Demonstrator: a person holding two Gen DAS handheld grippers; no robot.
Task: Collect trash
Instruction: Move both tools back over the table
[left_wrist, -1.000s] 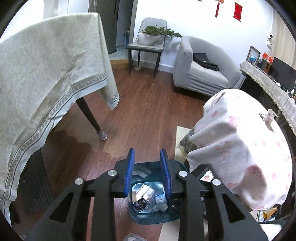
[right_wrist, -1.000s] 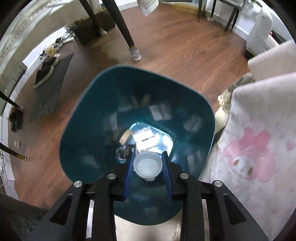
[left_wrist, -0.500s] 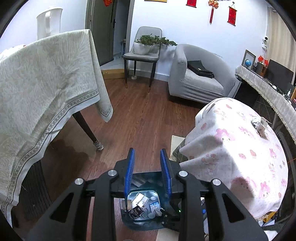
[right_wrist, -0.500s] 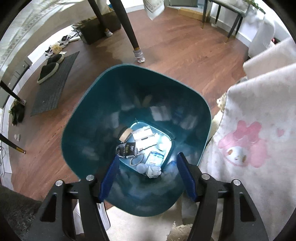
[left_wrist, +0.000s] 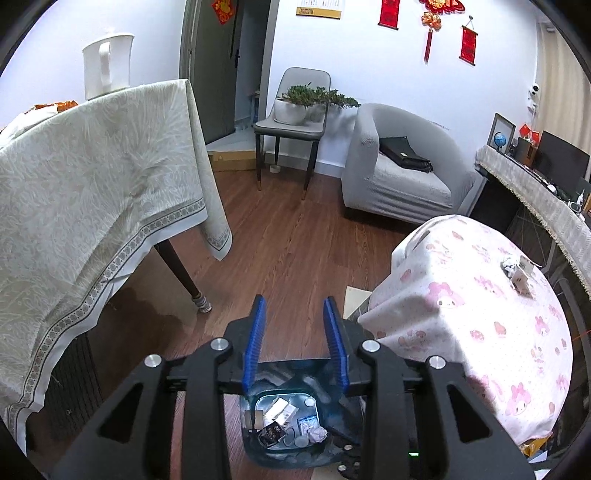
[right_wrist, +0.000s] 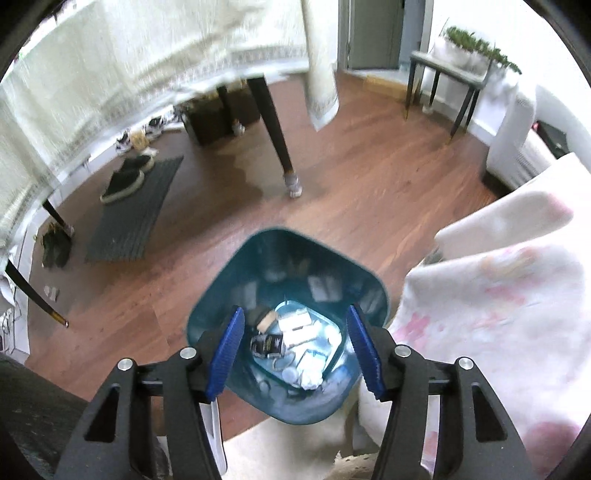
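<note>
Bin (right_wrist: 236, 295), teal plastic, stands on the wood floor in the lower centre of the right wrist frame, just beside the pink-patterned cloth (right_wrist: 498, 314) that covers the round worktop at the right. Its bottom holds collected trash: a crumpled paper ball (right_wrist: 310, 380), a dark sachet (right_wrist: 266, 345), white wrappers and a clear lid, none of it legible.

Right claw (right_wrist: 295, 350) hangs above the bin mouth, jaws spread wide, nothing between them. Left claw (left_wrist: 294, 345) sits higher, in the lower centre of its frame, jaws parted and likewise empty; the bin (left_wrist: 275, 369) shows below and behind its fingers.

Outstanding item: a small heap of wrappers (left_wrist: 517, 271) lies on the pink cloth at the right of the left wrist frame, well apart from both claws. In my judgement this is the next pickup.

Risks noted:
- The wrappers look light and flat; a pinch that also catches the cloth could drag it, and the cloth drapes loosely over the worktop edge.
- The bin stands close against the hanging cloth; a claw swinging back from the worktop could snag the drape or knock the rim and tip the bin.
- The right wrist frame is blurred, so fine positions there are uncertain.
</note>
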